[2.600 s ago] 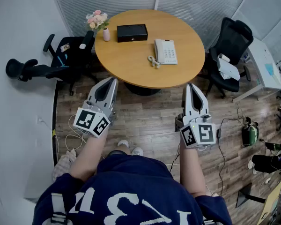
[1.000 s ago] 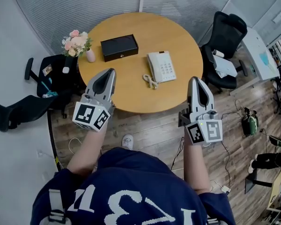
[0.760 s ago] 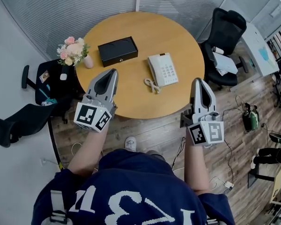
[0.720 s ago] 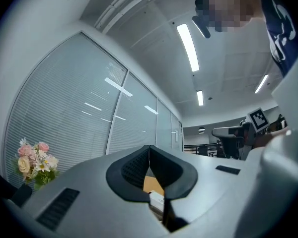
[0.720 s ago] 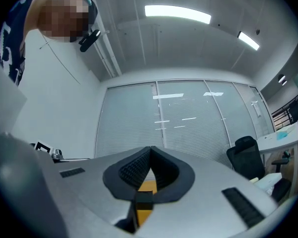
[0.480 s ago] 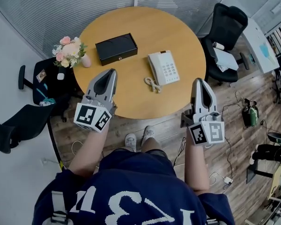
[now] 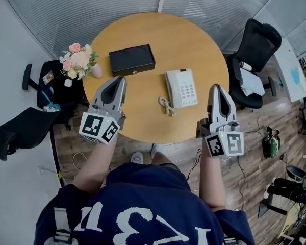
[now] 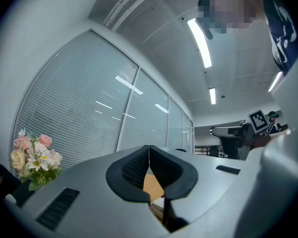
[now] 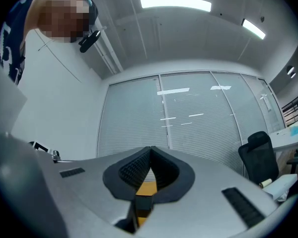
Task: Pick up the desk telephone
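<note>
A white desk telephone [image 7: 182,88] with a coiled cord [image 7: 166,106] lies on the round wooden table [image 7: 143,106], right of its middle. In the head view my left gripper [image 7: 121,79] hangs over the table's near left part, shut and empty, left of the phone. At the table's near right edge my right gripper [image 7: 217,88] is shut too, with nothing in it. Both point slightly upward. In the left gripper view the shut jaws [image 8: 149,148] show only a sliver of table; the right gripper view shows its jaws [image 9: 150,148] shut against blinds.
A black box [image 7: 132,59] lies at the table's back left. A vase of flowers [image 7: 80,60] stands at the left edge. Black office chairs stand left [image 7: 20,131] and right [image 7: 255,50] of the table. Glass walls with blinds run behind it.
The person has stepped closer to the table, and both shut grippers came forward with it; the left one now reaches over the tabletop. The phone has not moved on the table.
</note>
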Demonstrator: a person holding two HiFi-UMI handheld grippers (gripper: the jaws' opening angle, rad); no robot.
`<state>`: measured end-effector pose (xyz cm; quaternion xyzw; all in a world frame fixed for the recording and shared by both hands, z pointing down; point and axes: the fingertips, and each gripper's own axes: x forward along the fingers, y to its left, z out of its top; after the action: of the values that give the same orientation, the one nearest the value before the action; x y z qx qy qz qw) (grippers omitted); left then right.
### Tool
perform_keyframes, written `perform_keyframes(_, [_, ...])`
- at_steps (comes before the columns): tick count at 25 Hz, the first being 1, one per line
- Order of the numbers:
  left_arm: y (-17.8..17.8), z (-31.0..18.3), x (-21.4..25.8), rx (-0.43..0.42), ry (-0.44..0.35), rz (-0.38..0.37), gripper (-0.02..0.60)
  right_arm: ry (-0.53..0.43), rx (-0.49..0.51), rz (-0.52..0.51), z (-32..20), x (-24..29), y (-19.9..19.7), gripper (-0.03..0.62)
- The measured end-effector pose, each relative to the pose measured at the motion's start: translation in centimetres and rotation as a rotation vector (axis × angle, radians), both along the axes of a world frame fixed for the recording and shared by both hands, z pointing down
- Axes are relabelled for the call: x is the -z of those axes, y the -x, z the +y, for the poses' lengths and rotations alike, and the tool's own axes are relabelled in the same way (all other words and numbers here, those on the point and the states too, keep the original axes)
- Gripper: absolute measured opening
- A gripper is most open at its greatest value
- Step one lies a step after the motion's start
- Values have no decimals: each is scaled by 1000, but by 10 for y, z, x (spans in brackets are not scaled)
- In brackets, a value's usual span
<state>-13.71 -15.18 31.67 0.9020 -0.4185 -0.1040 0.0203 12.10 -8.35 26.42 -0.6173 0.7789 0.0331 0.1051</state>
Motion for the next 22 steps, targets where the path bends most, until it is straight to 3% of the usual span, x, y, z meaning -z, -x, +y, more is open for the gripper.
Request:
perform_keyframes(9, [-43, -65, -5, 70, 14, -23, 17, -28, 66, 2, -76, 16, -64, 26])
perform_keyframes(14, [-54, -85, -14, 117, 35, -41, 17, -2, 134, 2, -113, 7, -74, 26])
perform_keyframes(22, [-62, -106, -18, 93, 73, -32, 17, 33, 125, -20, -144, -7, -75, 26])
